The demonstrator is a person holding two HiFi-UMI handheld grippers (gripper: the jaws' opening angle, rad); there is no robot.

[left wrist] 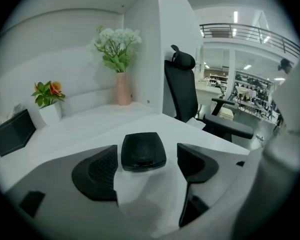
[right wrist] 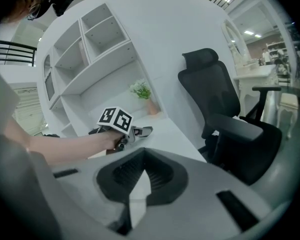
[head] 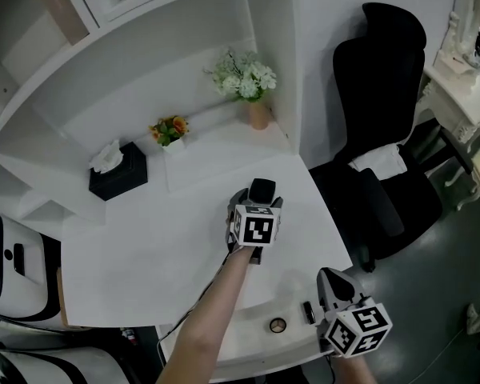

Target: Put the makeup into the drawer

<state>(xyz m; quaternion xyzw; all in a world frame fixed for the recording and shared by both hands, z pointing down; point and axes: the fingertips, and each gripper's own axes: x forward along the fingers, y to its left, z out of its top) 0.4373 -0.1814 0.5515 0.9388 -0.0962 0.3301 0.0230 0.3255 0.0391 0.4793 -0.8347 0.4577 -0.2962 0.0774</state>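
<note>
A black makeup compact [head: 262,187] lies on the white desk [head: 144,254], towards its right corner. My left gripper [head: 260,196] is open around it, one pad on each side with a small gap to each. In the left gripper view the compact [left wrist: 143,151] lies flat between the pads [left wrist: 97,176]. Under the desk's front edge an open drawer [head: 248,338] holds a small round item [head: 278,325] and a short black item [head: 308,312]. My right gripper [head: 330,283] hovers by the drawer's right end. Its pads [right wrist: 125,176] are shut with nothing between them.
At the back of the desk are a black tissue box [head: 118,170], a small pot of orange flowers [head: 170,130] and a vase of white flowers [head: 248,78]. A black office chair [head: 376,134] stands right of the desk corner. A white dressing table [head: 464,78] is far right.
</note>
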